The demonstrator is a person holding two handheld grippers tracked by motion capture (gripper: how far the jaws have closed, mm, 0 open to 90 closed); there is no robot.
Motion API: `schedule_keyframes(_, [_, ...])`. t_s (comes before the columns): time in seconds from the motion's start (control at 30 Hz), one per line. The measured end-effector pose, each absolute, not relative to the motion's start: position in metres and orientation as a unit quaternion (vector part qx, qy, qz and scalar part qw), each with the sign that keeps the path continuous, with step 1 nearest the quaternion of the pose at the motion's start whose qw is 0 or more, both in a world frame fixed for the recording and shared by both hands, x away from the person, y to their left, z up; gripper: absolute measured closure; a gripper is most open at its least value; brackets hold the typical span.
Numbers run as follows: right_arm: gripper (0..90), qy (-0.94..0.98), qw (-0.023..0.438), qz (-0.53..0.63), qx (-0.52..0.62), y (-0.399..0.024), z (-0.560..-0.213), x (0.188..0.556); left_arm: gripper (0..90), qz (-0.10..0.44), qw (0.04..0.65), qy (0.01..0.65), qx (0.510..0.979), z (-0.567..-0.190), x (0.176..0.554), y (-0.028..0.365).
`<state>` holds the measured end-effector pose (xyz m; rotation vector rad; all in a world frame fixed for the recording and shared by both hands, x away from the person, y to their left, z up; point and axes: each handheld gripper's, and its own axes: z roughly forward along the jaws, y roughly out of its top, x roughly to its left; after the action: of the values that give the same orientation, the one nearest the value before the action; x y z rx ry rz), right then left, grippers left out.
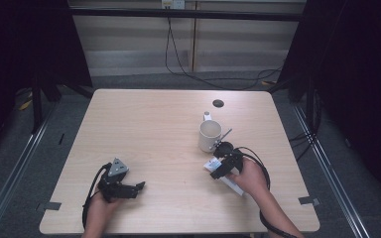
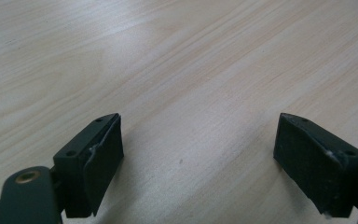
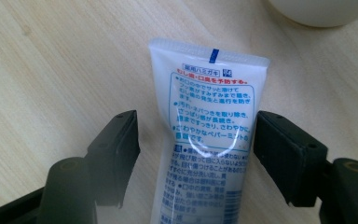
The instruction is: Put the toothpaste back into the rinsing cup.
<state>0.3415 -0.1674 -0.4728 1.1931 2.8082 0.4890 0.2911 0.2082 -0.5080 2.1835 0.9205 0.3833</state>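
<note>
The lower end of the tube [image 3: 205, 140] is cut off by the bottom edge of the right gripper view, and the person's right hand [image 1: 250, 176] covers part of it in the high view. The small print on the tube is legible only as Japanese text. The right gripper [image 3: 196, 140] straddles the tube: its right side touches or nearly touches the right jaw, a gap remains at the left jaw, so the jaws are not clamped. The tube lies flat on the table [image 1: 154, 129], crimped end toward the mug [image 1: 210, 135]. The left gripper [image 1: 140, 187] rests on the table, jaws wide apart, nothing between them.
</note>
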Motion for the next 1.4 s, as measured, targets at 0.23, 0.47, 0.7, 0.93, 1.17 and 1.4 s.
schedule_keyframes(0.23, [38.5, 0.906, 0.024, 0.156, 0.392, -0.165, -0.474, 0.345, 15.5, 0.149, 0.362, 0.358, 0.848, -0.508, 0.291, 0.208])
schedule_keyframes(0.47, [44.0, 0.912, 0.045, 0.138, 0.384, -0.159, -0.474, 0.341, 15.5, 0.148, 0.363, 0.357, 0.848, -0.508, 0.291, 0.208])
schedule_keyframes(0.7, [61.1, 0.91, 0.049, 0.147, 0.384, -0.16, -0.469, 0.337, 15.5, 0.148, 0.363, 0.357, 0.848, -0.508, 0.291, 0.208])
schedule_keyframes(0.93, [66.0, 0.898, 0.044, 0.214, 0.381, -0.177, -0.46, 0.328, 15.5, 0.148, 0.363, 0.357, 0.848, -0.508, 0.291, 0.208])
schedule_keyframes(1.17, [67.1, 0.879, 0.058, 0.275, 0.384, -0.194, -0.449, 0.319, 15.5, 0.149, 0.363, 0.358, 0.848, -0.508, 0.291, 0.208])
schedule_keyframes(1.4, [67.7, 0.858, 0.071, 0.33, 0.387, -0.208, -0.441, 0.314, 15.5, 0.148, 0.362, 0.359, 0.848, -0.508, 0.291, 0.208])
